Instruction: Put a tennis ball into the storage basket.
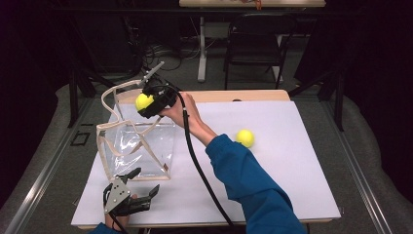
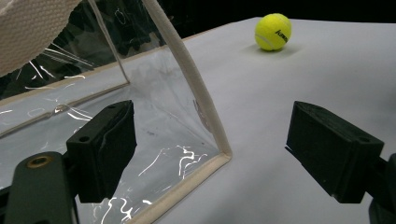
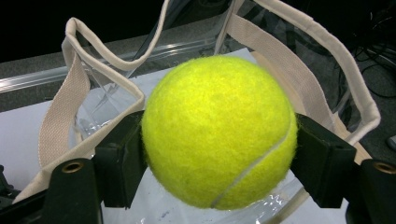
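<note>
Nearest us, our left gripper (image 1: 130, 199) rests wide open and empty by the clear bag's (image 1: 141, 151) near corner. Further right, our right gripper (image 1: 148, 105) clamps a tennis ball (image 3: 219, 133) just above the bag's open mouth, so the drop runs straight down; a second ball (image 1: 245, 138) lies well apart.
</note>
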